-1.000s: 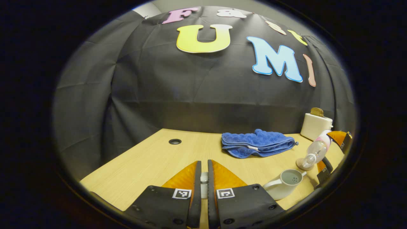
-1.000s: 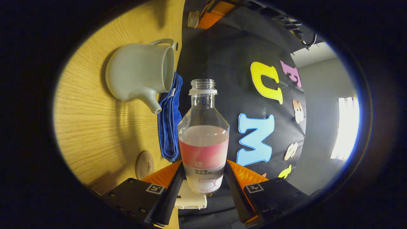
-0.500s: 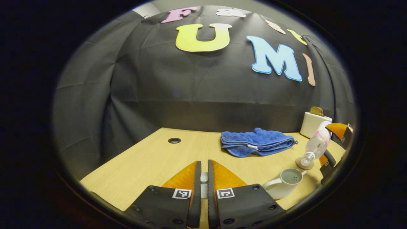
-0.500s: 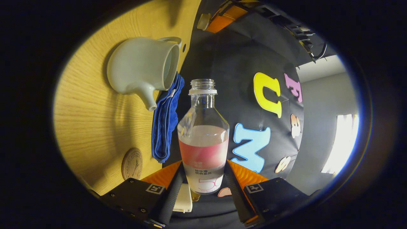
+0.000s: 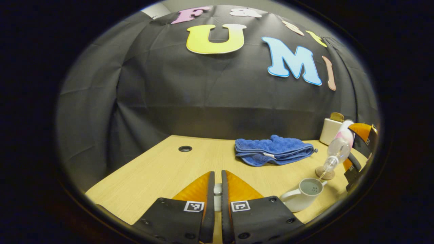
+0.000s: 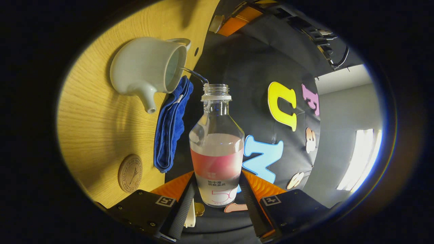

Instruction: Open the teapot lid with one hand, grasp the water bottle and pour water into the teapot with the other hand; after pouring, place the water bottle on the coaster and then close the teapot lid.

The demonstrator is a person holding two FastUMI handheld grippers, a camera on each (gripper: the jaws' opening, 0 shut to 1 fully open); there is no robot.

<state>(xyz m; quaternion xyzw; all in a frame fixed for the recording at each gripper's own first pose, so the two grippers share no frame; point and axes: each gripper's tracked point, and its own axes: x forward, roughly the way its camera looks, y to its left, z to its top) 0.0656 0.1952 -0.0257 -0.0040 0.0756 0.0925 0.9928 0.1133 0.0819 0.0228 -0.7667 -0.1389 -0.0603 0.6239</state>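
The pale teapot (image 5: 298,200) stands lidless on the wooden table at the lower right of the left gripper view. My left gripper (image 5: 217,174) is shut on the small white lid (image 5: 217,190), held up and to the left of the pot. In the right gripper view my right gripper (image 6: 217,176) is shut on the clear water bottle (image 6: 217,149) with its pink label. The bottle is tipped, and a thin stream of water (image 6: 195,75) runs from its mouth into the teapot (image 6: 142,67). The round cork coaster (image 6: 130,173) lies bare beyond the pot. The left gripper view shows the tilted bottle (image 5: 335,150) above the coaster (image 5: 325,173).
A folded blue towel (image 5: 273,154) lies behind the teapot near the back wall. A white box (image 5: 329,130) with a brown top stands at the back right. A cable hole (image 5: 185,148) sits in the table's left part. The other gripper (image 6: 234,23) with the lid (image 6: 216,23) shows far off.
My right gripper has tipped the bottle further over the teapot, and water now streams from its mouth into the pot. The left gripper has held still with the lid.
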